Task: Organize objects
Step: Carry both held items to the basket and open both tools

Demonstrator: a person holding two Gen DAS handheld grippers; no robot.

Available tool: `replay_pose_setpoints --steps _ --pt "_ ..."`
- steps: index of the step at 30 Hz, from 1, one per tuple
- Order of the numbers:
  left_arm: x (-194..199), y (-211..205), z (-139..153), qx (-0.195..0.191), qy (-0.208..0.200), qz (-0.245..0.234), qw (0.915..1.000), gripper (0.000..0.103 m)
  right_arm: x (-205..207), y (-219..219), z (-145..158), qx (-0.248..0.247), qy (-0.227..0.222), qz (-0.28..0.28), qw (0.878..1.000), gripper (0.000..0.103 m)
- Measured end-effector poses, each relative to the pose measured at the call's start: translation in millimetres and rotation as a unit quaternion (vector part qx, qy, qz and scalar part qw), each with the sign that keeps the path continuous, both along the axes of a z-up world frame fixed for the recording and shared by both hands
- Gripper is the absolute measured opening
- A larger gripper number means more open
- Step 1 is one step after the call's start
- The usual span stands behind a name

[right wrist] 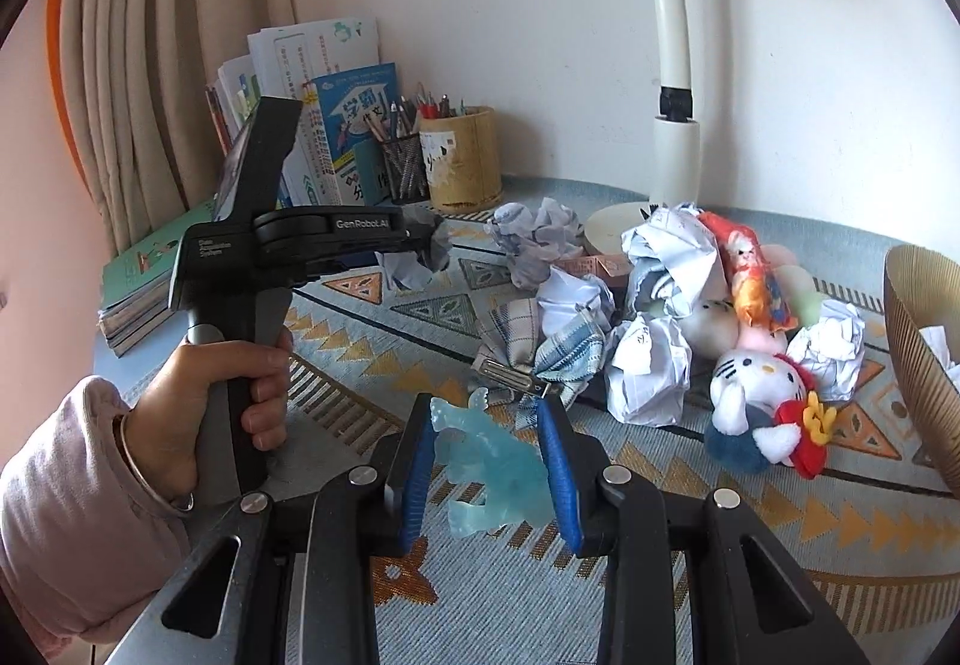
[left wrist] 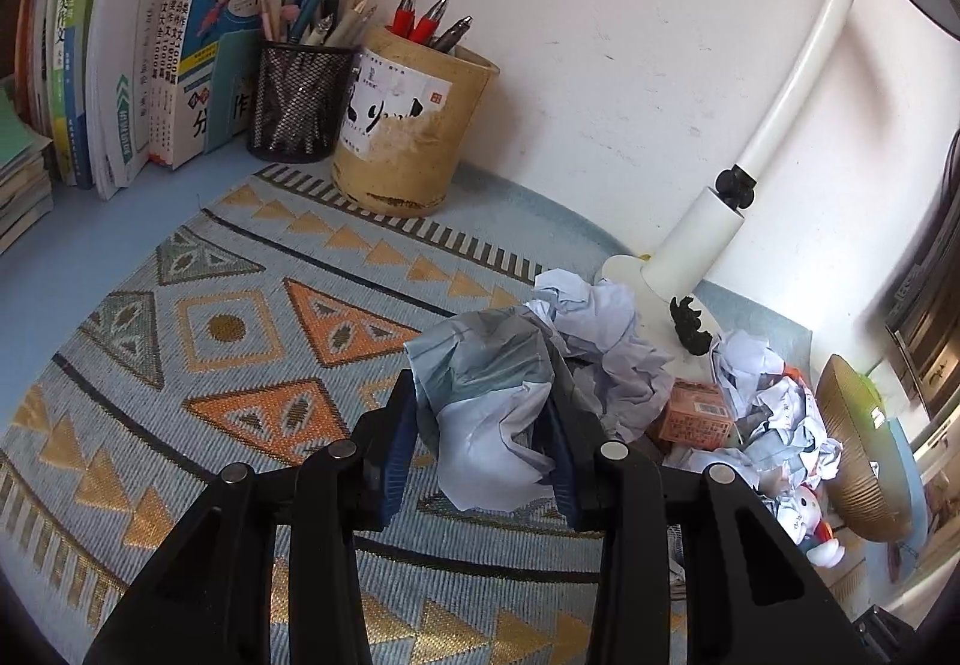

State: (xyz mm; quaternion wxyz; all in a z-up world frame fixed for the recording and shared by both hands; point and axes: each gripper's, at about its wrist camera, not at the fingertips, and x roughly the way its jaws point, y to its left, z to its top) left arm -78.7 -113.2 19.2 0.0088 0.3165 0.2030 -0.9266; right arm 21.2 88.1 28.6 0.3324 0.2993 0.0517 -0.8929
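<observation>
My left gripper [left wrist: 483, 401] is shut on a crumpled ball of paper [left wrist: 486, 413], held above the patterned mat [left wrist: 240, 341]. In the right wrist view the left gripper [right wrist: 420, 245] holds the same paper ball [right wrist: 414, 257] in the air. My right gripper [right wrist: 486, 425] is shut on a translucent light-blue toy figure [right wrist: 498, 467] just above the mat. Ahead lies a heap of crumpled paper balls [right wrist: 648, 371], a plaid bow clip [right wrist: 540, 353], a Hello Kitty plush [right wrist: 762, 395] and an orange doll [right wrist: 756, 275].
A bamboo pen holder [left wrist: 408, 125] and a black mesh pen cup [left wrist: 300, 101] stand by upright books [left wrist: 150, 35] at the back. A white desk lamp [left wrist: 708, 233] stands against the wall. A gold ribbed bowl [right wrist: 924, 347] sits at the right. A small pink box [left wrist: 696, 413] lies among the papers.
</observation>
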Motion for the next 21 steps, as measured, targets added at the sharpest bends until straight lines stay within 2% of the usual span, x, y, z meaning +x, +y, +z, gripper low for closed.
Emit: replay_pose_setpoints --steps 4,8,11,16,19,21 --pt "6.0 0.1 5.4 -0.011 0.016 0.01 0.9998 0.036 -5.2 8.5 0.2 -0.018 -0.008 -0.007 1.0 0.033" --pt "7.6 25.2 21.9 -0.06 0.024 -0.021 0.9977 0.036 -16.7 31.3 1.8 -0.079 -0.038 -0.007 0.996 0.033" --pt "9.1 51.8 49.3 -0.054 0.05 -0.052 0.9959 0.035 -32.3 63.6 22.5 -0.098 -0.029 -0.028 0.994 0.033" --pt "-4.2 132.6 100.8 -0.066 0.093 -0.119 0.9864 0.036 -61.8 137.6 82.1 -0.104 0.027 -0.089 0.99 0.033" --pt "-17.2 190.8 112.8 -0.068 0.103 -0.172 0.9774 0.036 -81.0 188.9 110.7 -0.091 0.049 -0.144 0.984 0.033" --pt "-27.1 229.3 109.9 -0.065 0.091 -0.204 0.9726 0.037 -95.5 220.1 119.6 -0.075 0.046 -0.183 0.979 0.033"
